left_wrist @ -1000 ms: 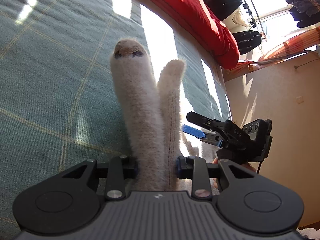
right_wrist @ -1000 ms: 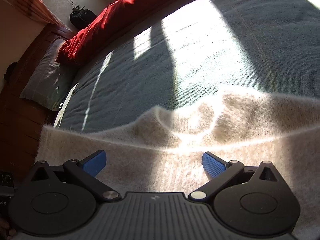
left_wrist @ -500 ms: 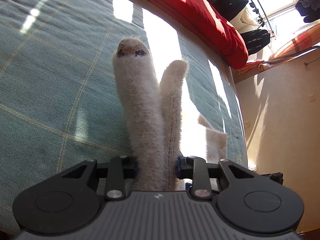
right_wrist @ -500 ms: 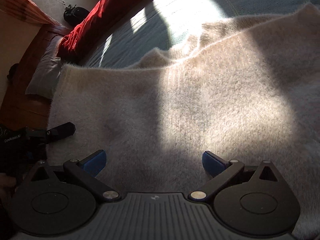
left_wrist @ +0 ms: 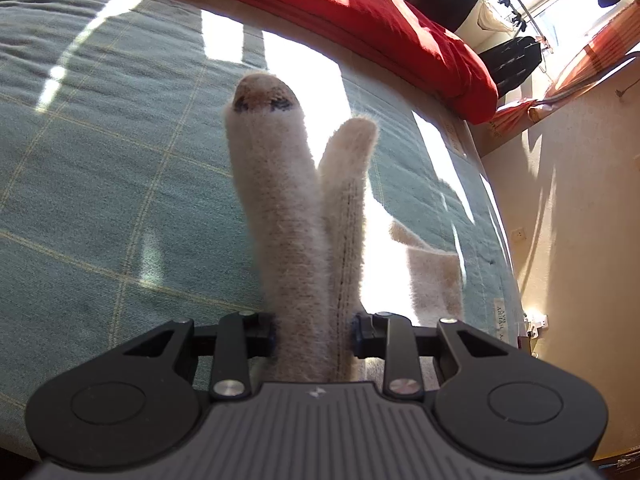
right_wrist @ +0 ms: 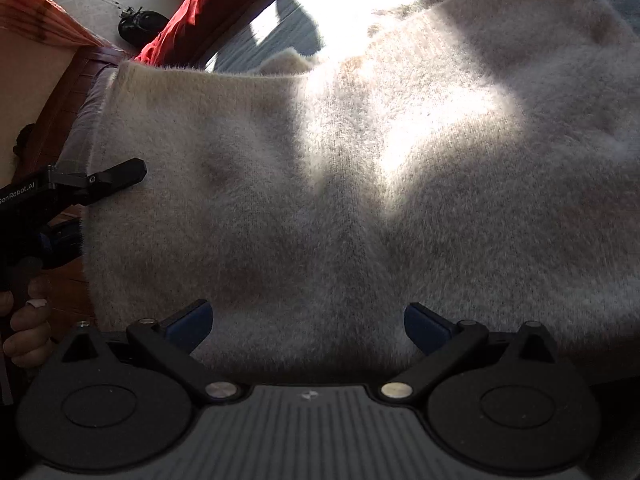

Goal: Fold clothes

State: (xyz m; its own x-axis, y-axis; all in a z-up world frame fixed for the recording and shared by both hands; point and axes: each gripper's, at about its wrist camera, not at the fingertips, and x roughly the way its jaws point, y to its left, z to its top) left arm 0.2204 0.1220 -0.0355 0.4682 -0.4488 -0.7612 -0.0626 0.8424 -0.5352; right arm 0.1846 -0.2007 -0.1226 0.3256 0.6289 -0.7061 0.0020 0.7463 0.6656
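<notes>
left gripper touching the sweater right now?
Touching. Left wrist view: the left gripper has both fingers shut against a bunched fold of the cream sweater, no gap showing.

Harsh window sunlight, blown-out patches, deep hard shadows, strong fisheye edge bending

A fuzzy cream sweater (right_wrist: 360, 184) lies spread before my right claw (sunlit in patches), one edge bunched between my left claw's (left_wrist: 312, 332) tips.
</notes>
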